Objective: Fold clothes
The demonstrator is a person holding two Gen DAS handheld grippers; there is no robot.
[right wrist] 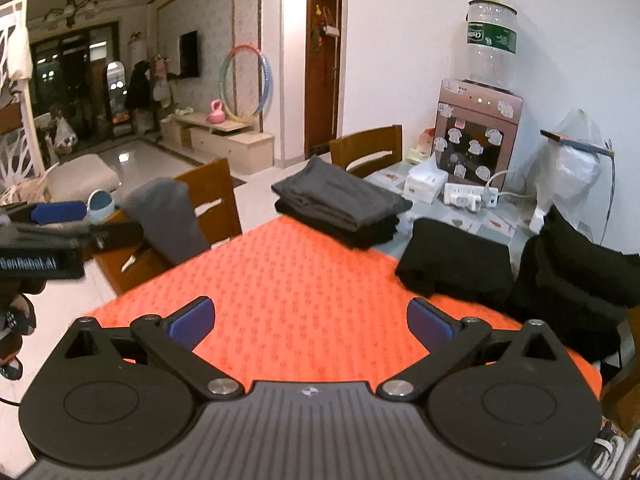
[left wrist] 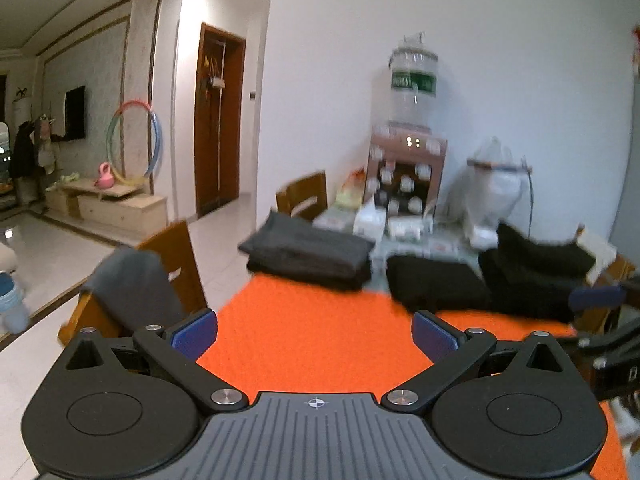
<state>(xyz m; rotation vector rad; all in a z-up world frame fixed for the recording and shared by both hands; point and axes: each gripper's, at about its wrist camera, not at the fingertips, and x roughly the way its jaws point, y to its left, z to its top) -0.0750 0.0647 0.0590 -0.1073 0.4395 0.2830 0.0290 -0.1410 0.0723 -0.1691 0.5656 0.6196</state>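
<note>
Ahead — folded clothes (right wrist: 344, 208) beyond right tongs (right wrist: 310, 322), apart — tongs wide, empty.

Bright ceiling light, left view motion-blurred, fisheye-bent edges

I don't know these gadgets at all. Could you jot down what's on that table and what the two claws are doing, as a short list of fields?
Surface: orange textured mat on the table
Folded: dark grey folded stack at the far edge; black folded garment to its right
Unfolded: loose black heap at the far right
On chair: grey garment draped over a wooden chair back
Left gripper: open, empty
Right gripper: open, empty
</note>
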